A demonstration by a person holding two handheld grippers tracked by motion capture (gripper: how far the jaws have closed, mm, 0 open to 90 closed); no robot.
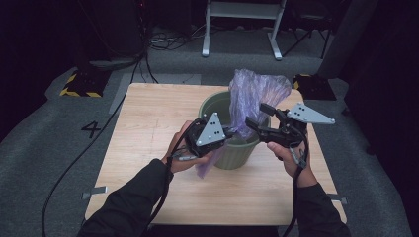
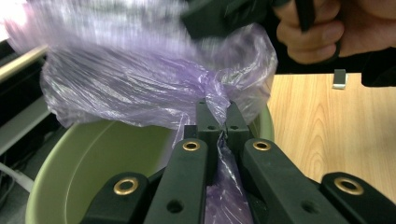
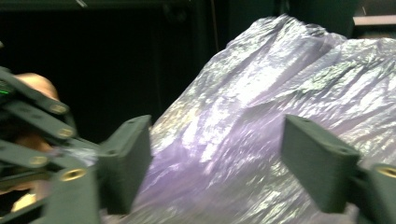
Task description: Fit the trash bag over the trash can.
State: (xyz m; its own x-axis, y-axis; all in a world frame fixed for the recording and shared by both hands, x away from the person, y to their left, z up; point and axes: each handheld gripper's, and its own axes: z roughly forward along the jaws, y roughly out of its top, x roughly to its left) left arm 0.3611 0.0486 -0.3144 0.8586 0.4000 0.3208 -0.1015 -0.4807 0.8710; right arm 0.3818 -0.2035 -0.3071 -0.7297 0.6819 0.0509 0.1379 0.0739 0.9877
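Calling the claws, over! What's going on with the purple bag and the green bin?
Left claw shut on purple bag. Right claw open beside it. Bag partly inside green bin. Nothing in the way.

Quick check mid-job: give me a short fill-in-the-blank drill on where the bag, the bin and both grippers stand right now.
1. The left gripper is shut on the purple ____.
2. The bag rises out of a round bin whose colour is ____.
3. The right gripper has its jaws ____, not pressing the plastic.
4. The bin stands on a ____ table.

Missing words: bag; green; open; wooden
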